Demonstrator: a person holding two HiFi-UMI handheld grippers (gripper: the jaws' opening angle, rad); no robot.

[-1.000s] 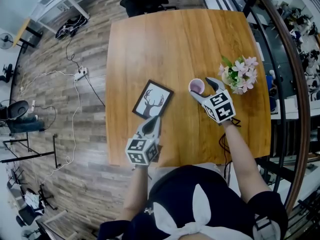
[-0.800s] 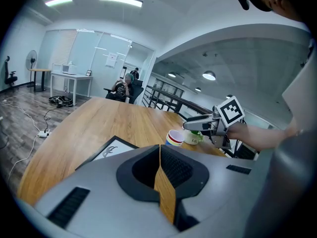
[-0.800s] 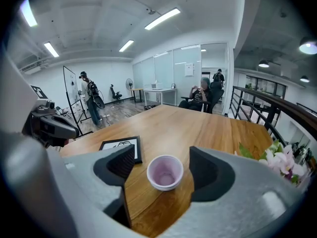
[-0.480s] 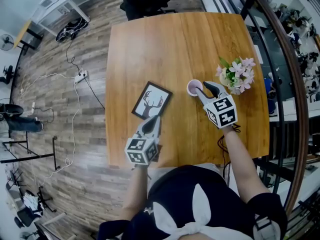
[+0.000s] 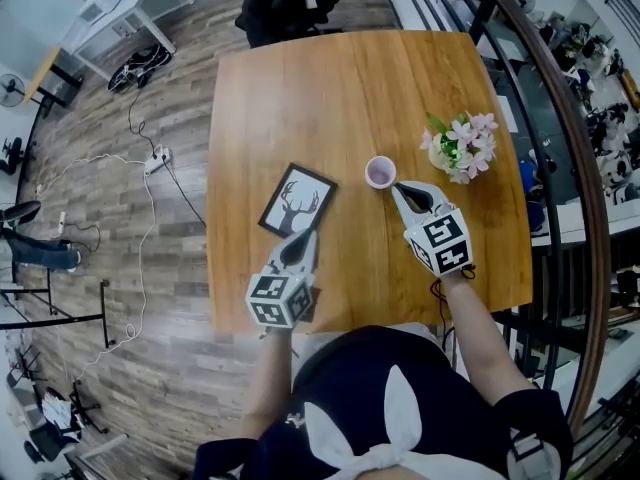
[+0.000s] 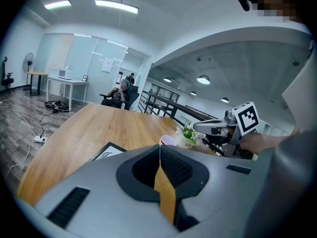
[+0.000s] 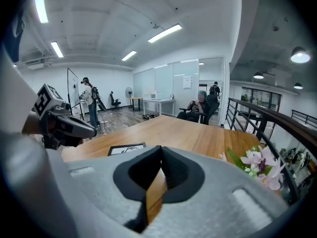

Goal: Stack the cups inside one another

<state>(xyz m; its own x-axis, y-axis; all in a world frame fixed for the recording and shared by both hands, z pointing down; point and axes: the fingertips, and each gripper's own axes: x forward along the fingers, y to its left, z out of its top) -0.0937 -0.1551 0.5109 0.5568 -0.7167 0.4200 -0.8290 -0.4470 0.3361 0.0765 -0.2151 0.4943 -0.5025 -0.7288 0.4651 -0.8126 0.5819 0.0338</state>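
Note:
One pale pink cup (image 5: 380, 172) stands upright on the wooden table (image 5: 330, 98); from above I cannot tell whether other cups sit inside it. My right gripper (image 5: 398, 188) is shut and empty, its tips just to the near right of the cup and apart from it. The left gripper (image 5: 305, 236) is shut and empty too, held over the table's near edge beside a picture frame. In the left gripper view the cup (image 6: 168, 141) shows past the closed jaws, with the right gripper (image 6: 218, 127) to its right. The right gripper view does not show the cup.
A black-framed deer picture (image 5: 298, 201) lies flat left of the cup. A small pot of pink flowers (image 5: 458, 146) stands to the cup's right, close to my right gripper. A railing (image 5: 560, 168) runs past the table's right side. A seated person (image 7: 200, 103) is beyond the far end.
My right gripper's jaws, open beside the cup before, have closed on nothing, and the gripper has drawn back from the cup. The left gripper has barely moved.

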